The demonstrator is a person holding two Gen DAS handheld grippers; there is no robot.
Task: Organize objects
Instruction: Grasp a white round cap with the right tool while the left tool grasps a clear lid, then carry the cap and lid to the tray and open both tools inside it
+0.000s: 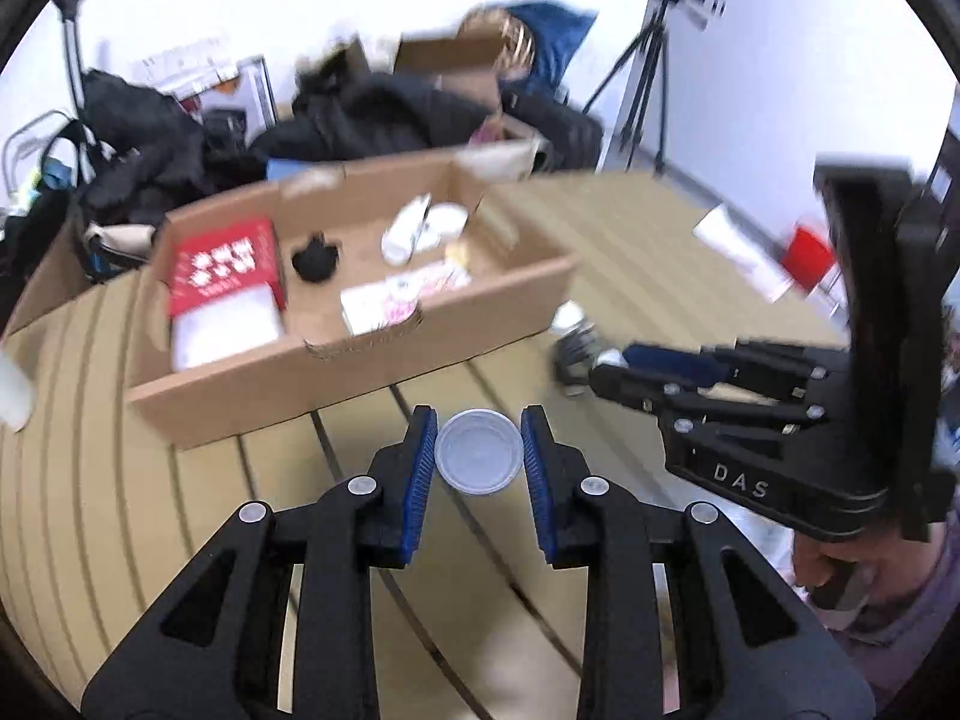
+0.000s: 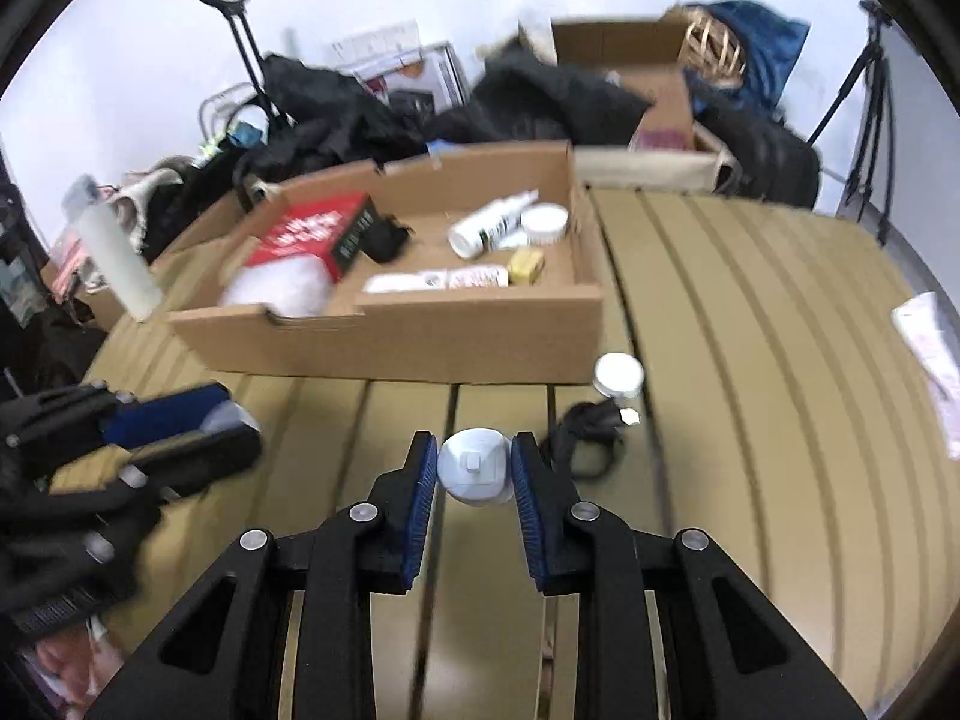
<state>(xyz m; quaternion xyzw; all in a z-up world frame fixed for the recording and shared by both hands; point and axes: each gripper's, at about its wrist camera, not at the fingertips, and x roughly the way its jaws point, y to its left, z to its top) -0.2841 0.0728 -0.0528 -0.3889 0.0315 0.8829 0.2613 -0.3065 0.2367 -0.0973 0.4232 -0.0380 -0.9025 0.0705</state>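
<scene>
We see the left gripper [image 1: 478, 453] built of matt black plastic, with ribbed blue rubber-like pads [image 1: 420, 462] and small shiny metal rivets. At centre frame it clasps a smooth, pale, semi-glossy plastic lid [image 1: 478, 459]. The right gripper [image 2: 473, 468], of the same make, clasps a smooth white plastic bottle [image 2: 474, 471]. The table [image 2: 750, 330] looks like matt tan slats, possibly wood. At upper centre, the box [image 2: 420, 342] is plain matt brown cardboard, and the red carton [image 2: 315, 234] in it looks like printed card.
</scene>
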